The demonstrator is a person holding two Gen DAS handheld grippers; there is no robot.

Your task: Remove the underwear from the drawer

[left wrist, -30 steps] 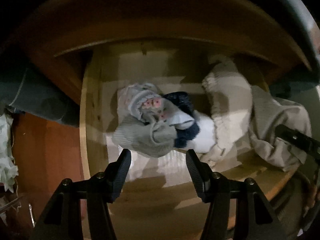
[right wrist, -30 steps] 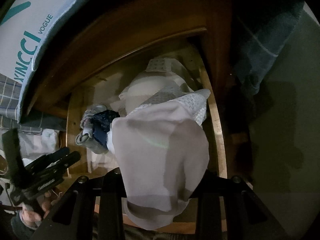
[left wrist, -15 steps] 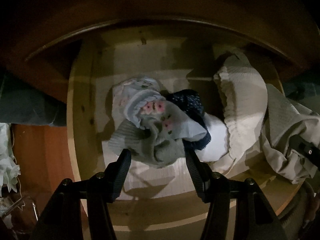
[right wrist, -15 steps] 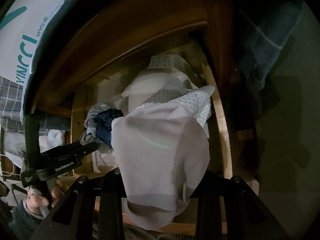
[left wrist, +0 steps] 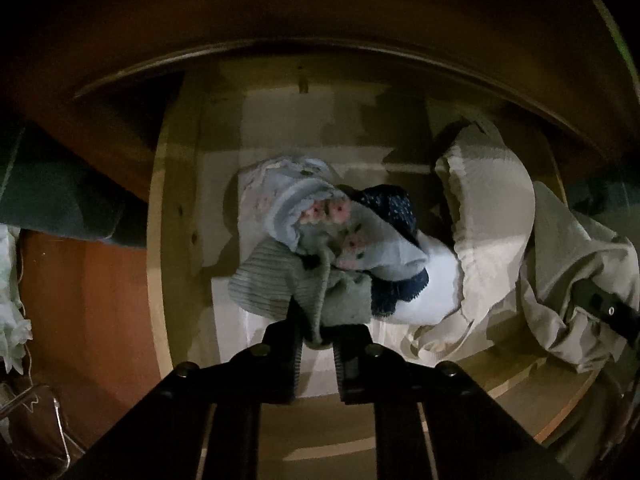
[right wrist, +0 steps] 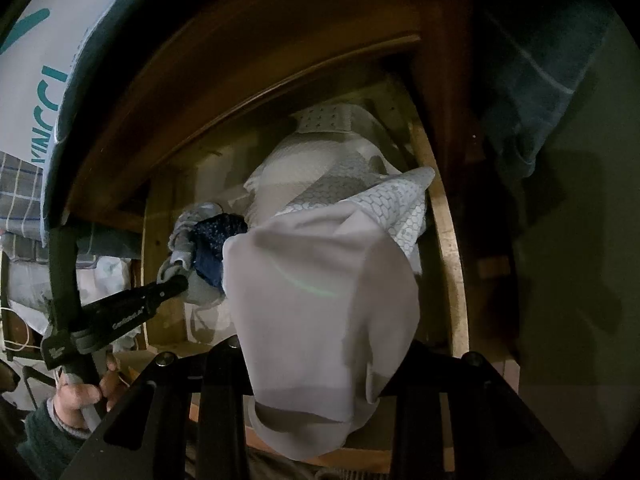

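Note:
In the left wrist view an open wooden drawer (left wrist: pixel 160 280) holds a heap of underwear. My left gripper (left wrist: pixel 318 336) is shut on the near edge of a grey ribbed piece (left wrist: pixel 276 284), under a pale blue floral piece (left wrist: pixel 320 216) and a dark navy one (left wrist: pixel 390 204). In the right wrist view my right gripper (right wrist: pixel 316 368) is shut on a pale pinkish-grey underwear (right wrist: pixel 316 300) that hangs over its fingers and hides them. The left gripper (right wrist: pixel 176 284) shows there at the grey piece (right wrist: pixel 200 292), held by a hand (right wrist: pixel 80 396).
Cream and white garments (left wrist: pixel 492 216) fill the drawer's right half. A dark wooden top overhangs the drawer's back (left wrist: pixel 320 20). A printed white bag (right wrist: pixel 36 80) lies on top at the left in the right wrist view. Dark cloth (right wrist: pixel 532 112) hangs at the right.
My left gripper moved closer over the heap, then its jaws went from wide open to shut on the grey ribbed piece. The right gripper kept still with its pale underwear.

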